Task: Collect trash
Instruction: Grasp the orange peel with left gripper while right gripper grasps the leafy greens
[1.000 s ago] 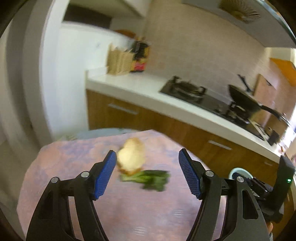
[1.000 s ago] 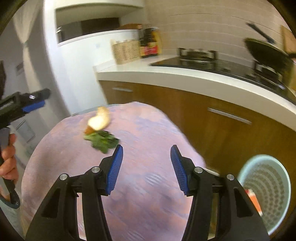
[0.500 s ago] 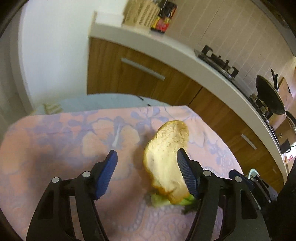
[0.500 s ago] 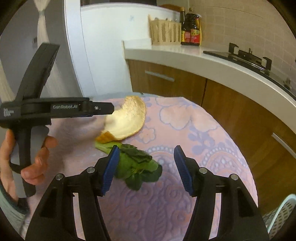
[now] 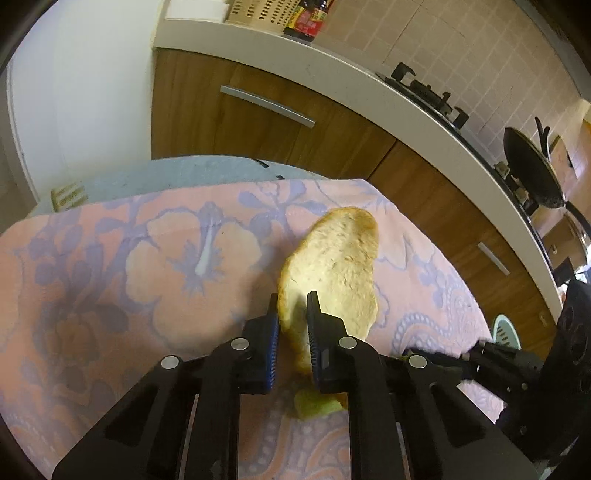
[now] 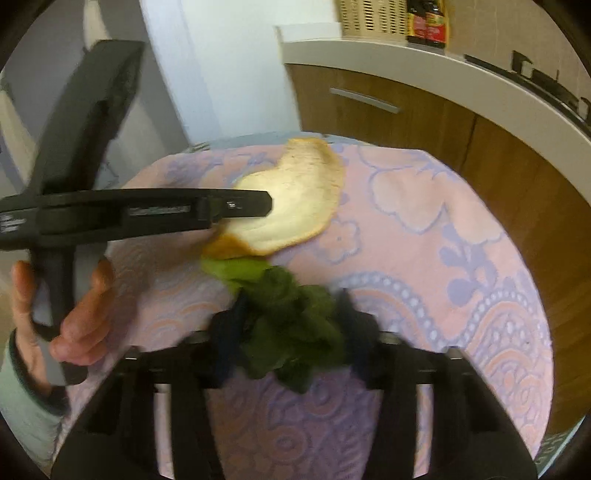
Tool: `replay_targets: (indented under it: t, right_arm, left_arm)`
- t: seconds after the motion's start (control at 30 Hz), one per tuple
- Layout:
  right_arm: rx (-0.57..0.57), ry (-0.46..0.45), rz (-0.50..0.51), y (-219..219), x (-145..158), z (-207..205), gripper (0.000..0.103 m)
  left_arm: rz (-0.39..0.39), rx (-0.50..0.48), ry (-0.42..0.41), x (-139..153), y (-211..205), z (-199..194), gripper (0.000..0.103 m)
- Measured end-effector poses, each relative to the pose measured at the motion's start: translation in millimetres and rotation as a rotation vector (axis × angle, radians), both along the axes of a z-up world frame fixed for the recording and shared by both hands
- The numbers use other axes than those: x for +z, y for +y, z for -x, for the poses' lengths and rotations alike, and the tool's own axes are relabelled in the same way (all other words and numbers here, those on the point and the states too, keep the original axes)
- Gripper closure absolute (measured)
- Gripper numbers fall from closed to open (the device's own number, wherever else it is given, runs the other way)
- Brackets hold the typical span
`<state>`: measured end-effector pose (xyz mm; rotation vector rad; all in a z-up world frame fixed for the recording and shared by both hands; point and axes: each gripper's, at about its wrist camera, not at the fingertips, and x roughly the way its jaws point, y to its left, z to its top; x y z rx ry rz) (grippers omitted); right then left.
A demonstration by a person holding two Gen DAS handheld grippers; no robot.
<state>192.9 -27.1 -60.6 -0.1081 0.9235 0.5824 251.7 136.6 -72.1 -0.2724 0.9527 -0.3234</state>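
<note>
The left gripper (image 5: 292, 306) is closing on the near edge of the bread slice (image 5: 334, 266). Its two blue pads sit on each side of the bread and pinch it. The bread lies on a round table with a pink and purple flower cloth (image 5: 129, 258), and its near end leans on the pale stalk of the greens. A person's hand (image 6: 59, 314) holds the left gripper's handle at the left of the right wrist view. The right gripper (image 6: 291, 314) is closing too, and the dark green leaves (image 6: 291, 325) are between its jaws. That picture is blurry there, so I cannot tell if the pads press the leaves yet. The leaves lie on the cloth just in front of the bread, touching it. Past the table stand brown wooden cupboards (image 5: 258, 110) with a white counter (image 5: 332, 74) on top. On the counter are a basket (image 6: 369, 16), dark sauce bottles (image 6: 426, 22), a stove (image 5: 424, 90) and a black pan (image 5: 532, 166). A light blue trash basket (image 5: 506, 330) peeks out low beside the table.
</note>
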Motion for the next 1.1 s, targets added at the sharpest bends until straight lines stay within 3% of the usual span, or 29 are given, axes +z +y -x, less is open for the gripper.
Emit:
replay_targets:
  t: [0.13, 0.23, 0.37, 0.53, 0.67, 0.77, 0.87, 0.9, 0.93, 1.1]
  right_arm:
    - [0.003, -0.048, 0.018, 1, 5, 31, 0.087]
    - [-0.036, -0.054, -0.011, -12, 11, 58, 0.088]
    - [-0.143, -0.07, -0.01, -40, 23, 94, 0.088]
    - [-0.317, -0.08, 0.062, -72, 28, 138, 0.088]
    - [-0.294, -0.022, 0.017, -79, 22, 155, 0.086]
    - [-0.237, -0.001, 0.021, -75, 12, 172, 0.085]
    - [-0.205, -0.006, 0.042, -72, 4, 179, 0.069]
    - [-0.193, -0.01, 0.026, -75, 5, 183, 0.049]
    - [-0.189, -0.022, 0.018, -78, 7, 187, 0.04]
    - [-0.19, -0.081, 0.025, -87, 22, 181, 0.039]
  left_arm:
    - [0.031, 0.002, -0.008, 7, 4, 11, 0.098]
    - [0.036, -0.015, -0.031, 19, 1, 30, 0.099]
    - [0.034, -0.012, -0.051, 31, -1, 59, 0.099]
    - [0.037, 0.004, -0.039, 33, 2, 103, 0.099]
    - [0.036, 0.004, -0.025, 27, 3, 142, 0.099]
    - [-0.015, -0.008, -0.029, 23, -2, 163, 0.099]
    - [-0.054, -0.044, -0.022, 16, -6, 174, 0.099]
    - [-0.05, -0.052, -0.013, 13, -6, 175, 0.096]
    - [-0.046, -0.055, -0.009, 12, -6, 176, 0.093]
    - [-0.073, -0.059, -0.016, 9, -13, 174, 0.078]
